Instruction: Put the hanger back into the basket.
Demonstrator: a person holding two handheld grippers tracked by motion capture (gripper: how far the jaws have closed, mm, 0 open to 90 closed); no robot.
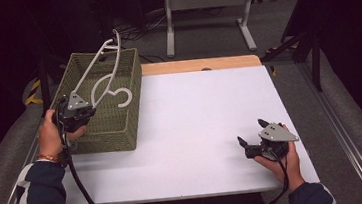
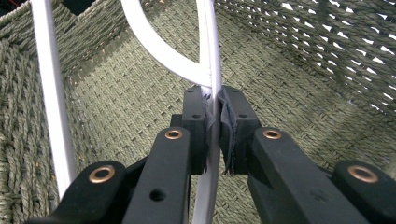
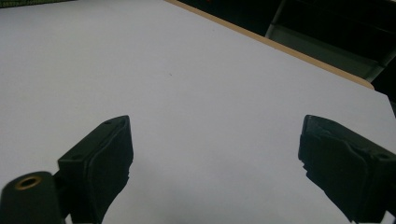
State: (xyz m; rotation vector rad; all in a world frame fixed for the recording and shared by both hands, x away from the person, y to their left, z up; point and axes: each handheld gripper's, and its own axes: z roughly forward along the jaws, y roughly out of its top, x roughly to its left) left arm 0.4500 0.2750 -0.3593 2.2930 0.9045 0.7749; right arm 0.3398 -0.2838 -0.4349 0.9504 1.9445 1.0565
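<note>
My left tool (image 1: 80,111) is clamped on the white plastic clothes hanger (image 1: 101,82), held partly inside the green woven basket (image 1: 121,128); I judge releasing remains. My right tool (image 1: 252,136) rests open on the white worktop (image 1: 192,131).

Table: we see a square white-topped table (image 1: 197,130) with a pale wooden strip (image 1: 200,65) along its far edge.
Floor: we see grey carpet (image 1: 281,17) beyond the table and along both sides.
Far furniture: we see a pale grey metal frame with two legs (image 1: 208,14) standing on the carpet behind the table.
Right side: we see dark slanted metal struts (image 1: 303,40) near the far right corner.
Light: we find the tabletop brightly lit and the room around it dark.
</note>
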